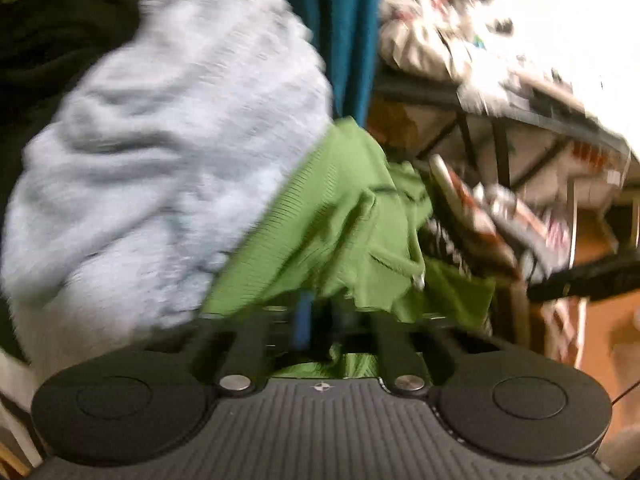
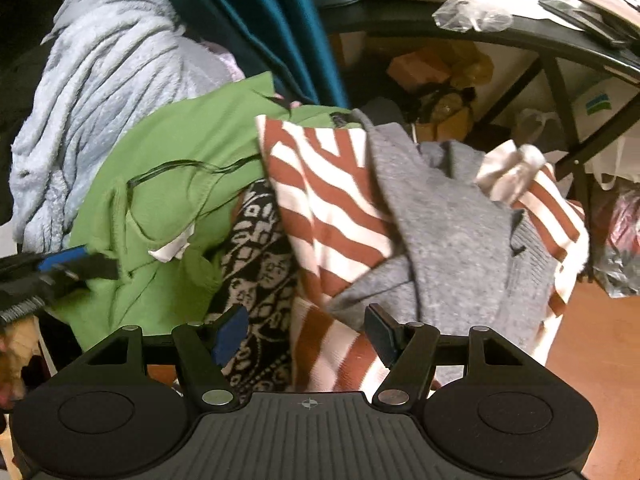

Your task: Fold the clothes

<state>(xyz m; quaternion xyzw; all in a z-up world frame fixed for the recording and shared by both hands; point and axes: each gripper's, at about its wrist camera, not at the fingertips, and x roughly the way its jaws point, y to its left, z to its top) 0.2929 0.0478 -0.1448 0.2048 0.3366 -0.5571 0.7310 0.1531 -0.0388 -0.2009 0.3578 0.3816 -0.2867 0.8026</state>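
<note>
A green garment (image 1: 340,216) fills the middle of the blurred left wrist view. My left gripper (image 1: 316,304) is shut on its near edge, and the cloth hides the fingertips. The right wrist view shows the same green garment (image 2: 180,148) on a heap of clothes, with the left gripper (image 2: 86,264) clamped on its left side. Beside it lie a rust-and-white striped garment (image 2: 320,208), a grey knit sweater (image 2: 452,232) and a black-and-white patterned piece (image 2: 260,272). My right gripper (image 2: 306,334) stands open just above the striped and patterned cloth, holding nothing.
A pale blue fluffy blanket (image 2: 100,92) hangs at the left, next to a teal curtain (image 2: 260,20). A black table (image 2: 460,28) loaded with clutter stands behind the heap, with bags and boxes under it. Wooden floor (image 2: 600,340) shows at the right.
</note>
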